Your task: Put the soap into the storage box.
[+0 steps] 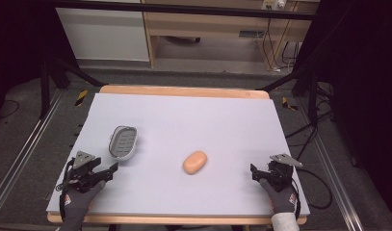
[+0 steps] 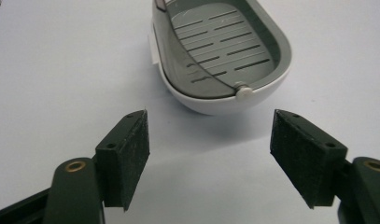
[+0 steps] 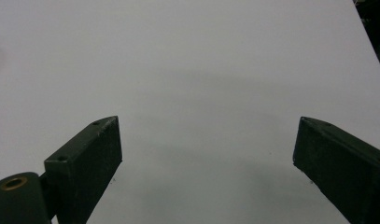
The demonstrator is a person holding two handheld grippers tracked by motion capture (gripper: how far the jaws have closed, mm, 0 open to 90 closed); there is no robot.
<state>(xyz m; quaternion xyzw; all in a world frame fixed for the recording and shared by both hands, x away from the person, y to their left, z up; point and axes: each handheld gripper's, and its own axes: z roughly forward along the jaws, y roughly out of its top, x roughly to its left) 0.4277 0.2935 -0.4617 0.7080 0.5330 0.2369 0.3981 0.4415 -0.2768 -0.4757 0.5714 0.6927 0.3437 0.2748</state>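
Both my tongs rest spread at the near edge of the bench, with the soap dish and soap bar ahead of them.

My left gripper [image 1: 108, 171] sits low by the near left corner of the pale matte bench [image 1: 193, 115], gloved hand behind it, jaws wide apart and holding nothing; their inner faces are flat, rough black pads. Just beyond it, apart from the jaws, stands the oval soap dish [image 2: 222, 56]: a smooth white plastic shell with a grey slotted insert. Toward the middle of the bench, nearer the front edge, lies the rounded, waxy orange soap bar [image 1: 195, 162]. My right gripper [image 1: 255, 172] rests near the near right corner, jaws equally spread over bare surface.
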